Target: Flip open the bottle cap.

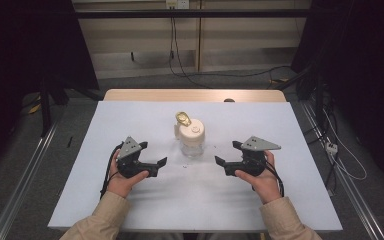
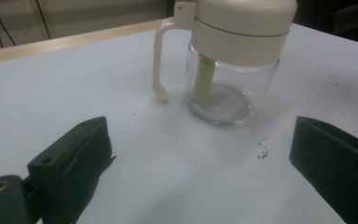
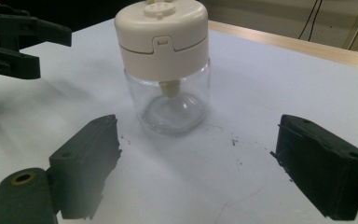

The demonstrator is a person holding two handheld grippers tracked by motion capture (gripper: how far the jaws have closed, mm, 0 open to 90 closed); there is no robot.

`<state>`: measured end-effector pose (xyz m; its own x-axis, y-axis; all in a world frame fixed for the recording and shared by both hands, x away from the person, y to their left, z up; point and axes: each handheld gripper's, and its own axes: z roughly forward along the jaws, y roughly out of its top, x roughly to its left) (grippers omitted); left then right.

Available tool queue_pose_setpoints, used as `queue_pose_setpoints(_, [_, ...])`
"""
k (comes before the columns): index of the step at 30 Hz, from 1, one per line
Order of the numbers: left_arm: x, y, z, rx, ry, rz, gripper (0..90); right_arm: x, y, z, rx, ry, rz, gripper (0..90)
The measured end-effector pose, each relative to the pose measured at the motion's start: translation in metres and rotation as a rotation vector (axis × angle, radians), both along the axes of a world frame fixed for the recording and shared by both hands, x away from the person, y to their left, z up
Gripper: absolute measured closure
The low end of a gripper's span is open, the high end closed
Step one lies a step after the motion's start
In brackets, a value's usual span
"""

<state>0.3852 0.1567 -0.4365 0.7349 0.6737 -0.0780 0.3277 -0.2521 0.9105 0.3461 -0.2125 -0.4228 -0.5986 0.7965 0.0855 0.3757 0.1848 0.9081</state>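
Clear glass jar (image 1: 191, 144) with cream lid (image 1: 192, 131) stands upright at frame centre of the high view, on the pale blue tabletop (image 1: 130, 210). Cream handle (image 2: 160, 65) sits on its far-left side; a gold-coloured piece (image 1: 182, 118) is at the top rear, detail too small to tell. Left hand-held gripper (image 1: 154, 161) is lower left of the jar, jaws spread, holding nothing. Right hand-held gripper (image 1: 228, 156) is lower right, jaws spread too, also holding nothing. Both point inward at the jar, near it, not touching. Small dark specks (image 2: 262, 151) lie on the tabletop just in front of the jar.
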Motion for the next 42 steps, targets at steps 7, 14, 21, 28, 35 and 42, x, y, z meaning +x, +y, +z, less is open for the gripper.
queue_pose_setpoints(7, [-0.003, 0.009, 0.000, -0.002, 0.001, 0.010, 4.9, -0.007, -0.006, -0.005, -0.006, 0.006, -0.001, 12.4])
queue_pose_setpoints(14, [-0.007, 0.019, -0.001, 0.010, 0.001, 0.005, 5.0, -0.014, -0.015, -0.009, 0.000, 0.007, -0.017, 12.3])
queue_pose_setpoints(21, [-0.011, 0.029, -0.001, -0.011, 0.023, 0.021, 5.4, -0.021, -0.019, -0.011, -0.009, -0.002, -0.009, 12.5])
queue_pose_setpoints(28, [-0.013, 0.041, -0.001, -0.013, 0.021, 0.045, 5.6, -0.028, -0.026, -0.016, -0.020, -0.002, -0.015, 12.4])
queue_pose_setpoints(35, [-0.017, 0.051, -0.002, 0.001, 0.020, 0.049, 5.5, -0.034, -0.038, -0.018, -0.016, -0.001, -0.039, 12.6])
queue_pose_setpoints(42, [-0.019, 0.065, -0.003, -0.008, 0.023, 0.068, 5.6, -0.041, -0.046, -0.020, -0.023, 0.001, -0.049, 12.6])
